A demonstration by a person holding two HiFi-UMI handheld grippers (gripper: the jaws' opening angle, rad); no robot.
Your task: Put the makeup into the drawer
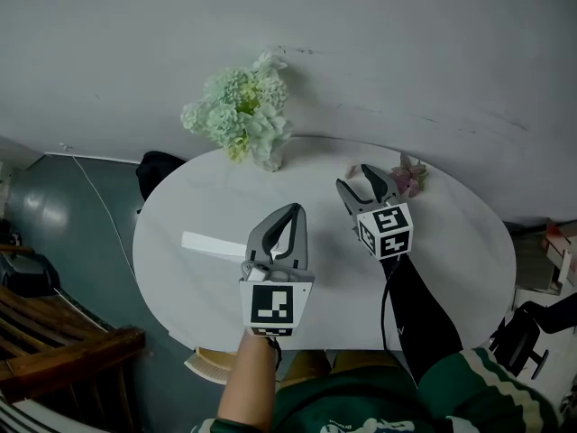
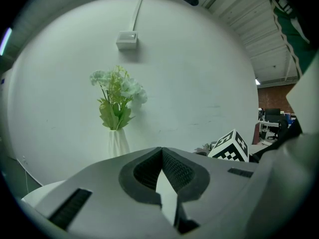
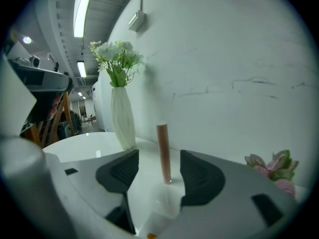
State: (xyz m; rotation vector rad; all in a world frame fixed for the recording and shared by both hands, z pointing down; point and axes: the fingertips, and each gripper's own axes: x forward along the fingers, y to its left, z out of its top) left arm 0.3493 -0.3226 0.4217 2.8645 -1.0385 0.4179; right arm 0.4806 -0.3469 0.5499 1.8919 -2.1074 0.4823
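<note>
The makeup, a slim pinkish tube [image 3: 163,151], stands upright on the round white table [image 1: 451,242] close to the wall, in the right gripper view. My right gripper [image 3: 159,156] is open, its jaws on either side of the tube's line but short of it, touching nothing. In the head view the right gripper [image 1: 353,177] points at the table's far edge and I cannot make out the tube there. My left gripper [image 1: 293,209] hovers over the table's middle, its fingertips meeting and nothing held; the left gripper view [image 2: 162,149] shows the same. No drawer is visible.
A white vase of pale green flowers [image 1: 242,115] stands at the far edge. A small pink flower [image 1: 407,175] lies right of the right gripper. A flat white oblong piece [image 1: 212,244] lies left of the left gripper. A wooden chair [image 1: 54,336] stands at lower left.
</note>
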